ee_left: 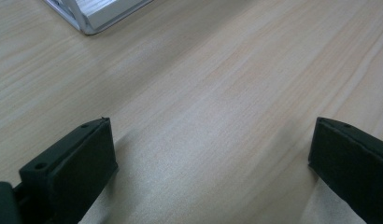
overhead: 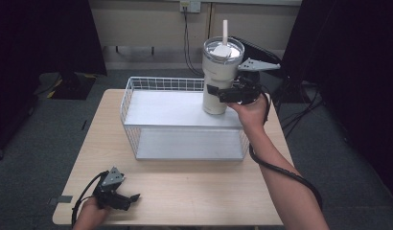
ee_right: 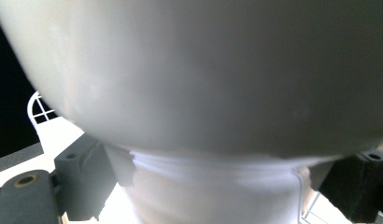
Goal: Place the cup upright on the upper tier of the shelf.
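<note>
1. We see bare bench (overhead: 194, 191) in front of the wire basket (overhead: 132, 96), open for passing.
2. The tumbler (overhead: 218, 81) and right claw (overhead: 218, 93) block the basket's right rear corner.
3. The left claw (overhead: 130, 199) occupies the bench's near-left corner.

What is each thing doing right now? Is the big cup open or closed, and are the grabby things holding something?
Tumbler: upright, lid on, straw in, held over the rack's top shelf.
Right gripper: shut on the tumbler's lower body.
Left gripper: open, holding nothing, low over the table.
Wire rack: standing upright on the table.
</note>
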The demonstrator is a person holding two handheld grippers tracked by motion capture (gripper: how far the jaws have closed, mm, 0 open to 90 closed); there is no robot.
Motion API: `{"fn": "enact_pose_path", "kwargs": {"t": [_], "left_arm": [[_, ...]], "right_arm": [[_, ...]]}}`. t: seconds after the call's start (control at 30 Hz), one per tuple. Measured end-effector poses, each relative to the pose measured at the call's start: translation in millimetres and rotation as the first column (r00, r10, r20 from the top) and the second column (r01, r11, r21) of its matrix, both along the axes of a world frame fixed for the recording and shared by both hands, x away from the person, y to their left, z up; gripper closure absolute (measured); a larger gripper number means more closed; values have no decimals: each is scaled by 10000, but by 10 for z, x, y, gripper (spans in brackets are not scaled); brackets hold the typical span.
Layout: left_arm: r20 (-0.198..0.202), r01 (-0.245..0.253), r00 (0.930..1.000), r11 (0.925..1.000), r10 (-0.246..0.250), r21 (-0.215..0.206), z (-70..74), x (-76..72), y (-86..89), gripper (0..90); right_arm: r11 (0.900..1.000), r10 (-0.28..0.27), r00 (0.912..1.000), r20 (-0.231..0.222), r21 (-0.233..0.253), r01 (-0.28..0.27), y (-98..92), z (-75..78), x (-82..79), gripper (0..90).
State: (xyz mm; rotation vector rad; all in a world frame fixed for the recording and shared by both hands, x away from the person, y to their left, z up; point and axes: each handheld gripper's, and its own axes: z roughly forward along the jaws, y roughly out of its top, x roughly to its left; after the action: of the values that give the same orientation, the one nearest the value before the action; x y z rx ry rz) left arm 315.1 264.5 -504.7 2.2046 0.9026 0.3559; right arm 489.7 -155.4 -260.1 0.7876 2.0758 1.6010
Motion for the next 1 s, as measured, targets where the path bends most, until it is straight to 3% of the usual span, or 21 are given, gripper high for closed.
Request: {"fn": "enact_pose_path", "kwargs": {"t": [0.37,1.0], "left_arm": [[0,1,10000,10000,-1,-2,0,0,0,0],[5,0,10000,10000,0,4,0,0,0,0]], "right_arm": [[10000,-46,10000,-61,18,47,51,-86,28,106],[10000,-21,9999,-111,-52,21,45,-94,36,96]]}}
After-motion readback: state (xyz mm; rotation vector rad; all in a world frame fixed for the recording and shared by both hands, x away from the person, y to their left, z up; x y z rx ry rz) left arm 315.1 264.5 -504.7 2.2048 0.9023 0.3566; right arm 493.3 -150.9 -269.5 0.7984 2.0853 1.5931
